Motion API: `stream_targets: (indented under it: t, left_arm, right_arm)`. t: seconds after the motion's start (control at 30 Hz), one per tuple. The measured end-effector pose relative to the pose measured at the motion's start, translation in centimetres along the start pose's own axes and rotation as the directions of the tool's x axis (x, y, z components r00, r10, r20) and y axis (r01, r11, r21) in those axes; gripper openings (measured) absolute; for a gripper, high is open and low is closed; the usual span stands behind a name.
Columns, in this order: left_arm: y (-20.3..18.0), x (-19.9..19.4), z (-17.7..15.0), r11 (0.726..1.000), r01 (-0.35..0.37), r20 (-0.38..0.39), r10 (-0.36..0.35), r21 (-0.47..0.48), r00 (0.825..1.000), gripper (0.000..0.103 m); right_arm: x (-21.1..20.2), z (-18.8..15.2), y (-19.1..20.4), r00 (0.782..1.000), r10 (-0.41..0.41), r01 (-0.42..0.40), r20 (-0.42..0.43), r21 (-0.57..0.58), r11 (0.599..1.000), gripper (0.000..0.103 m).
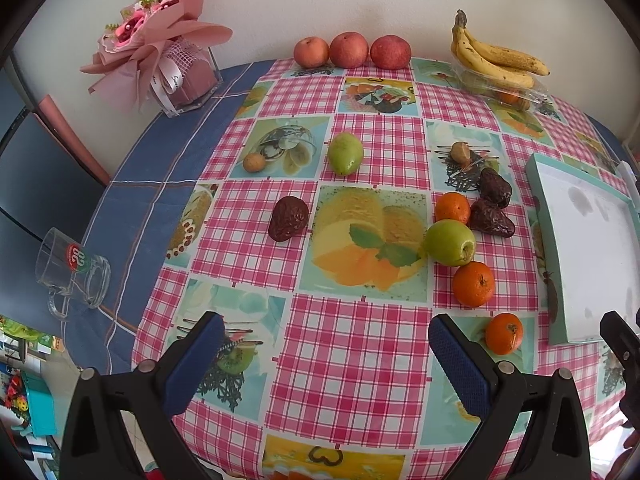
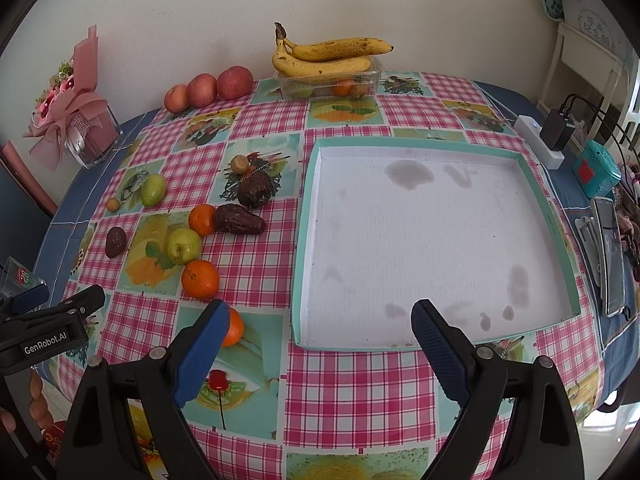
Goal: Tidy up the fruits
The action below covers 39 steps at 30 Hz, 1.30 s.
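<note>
Right wrist view shows you the empty teal-rimmed tray [image 2: 308,216], clear to receive fruit. Left of it lie a green apple [image 2: 183,245] and three oranges, the nearest orange [image 2: 233,327] just beside your right gripper [image 2: 316,330]. Both it and your left gripper [image 1: 326,338] gape apart, holding nothing.

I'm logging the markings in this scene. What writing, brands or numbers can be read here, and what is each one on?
"GenRobot.AI": white lettering on the left gripper body, seen from the right wrist view.
Red and green logo on the glass mug: unreadable.
Script on the bouquet's white ribbon: too small to read.
Characters on the bag at upper right: blurred.
</note>
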<state>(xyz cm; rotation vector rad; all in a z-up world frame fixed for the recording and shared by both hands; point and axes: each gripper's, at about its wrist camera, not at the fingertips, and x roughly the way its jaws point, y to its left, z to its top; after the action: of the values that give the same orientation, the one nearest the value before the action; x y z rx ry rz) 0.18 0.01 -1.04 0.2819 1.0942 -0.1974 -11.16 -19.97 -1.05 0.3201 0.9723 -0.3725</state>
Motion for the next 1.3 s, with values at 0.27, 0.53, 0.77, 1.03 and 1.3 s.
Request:
stream_targets:
  t: [0.27, 0.53, 0.77, 1.03, 1.3]
  left_arm:
    - [0.0, 0.0, 0.0, 1.000, 0.001, -0.001, -0.001, -0.001, 1.000, 0.103]
    - [-0.2, 0.1, -0.1, 1.000, -0.001, -0.003, 0.001, 0.001, 1.000, 0.103]
    - [-0.1, 0.1, -0.2, 1.000, -0.003, -0.002, 0.003, -0.001, 1.000, 0.103]
    - [0.0, -1.0, 0.5, 1.000, -0.020, 0.030, 0.020, 0.005, 0.999, 0.103]
    - [-0.9, -1.8, 4.4, 0.999, 0.032, 0.055, -0.031, -0.022, 0.998, 0.103]
  right_arm:
    - [0.0, 0.1, 0.0, 1.000, 0.000, 0.000, -0.001, 0.000, 1.000, 0.092]
    - [0.2, -0.1, 0.2, 1.000, -0.005, 0.005, -0.006, -0.004, 1.000, 0.092]
    - [0.4, -0.1, 0.2, 1.000, -0.007, 0.007, -0.021, -0.005, 1.000, 0.092]
    - [0.9, 0.7, 0.6, 1.000, -0.009, 0.009, -0.025, -0.014, 1.000, 0.092]
    - [1.0, 2.7, 1.1, 1.000, -0.002, 0.002, -0.012, -0.001, 1.000, 0.092]
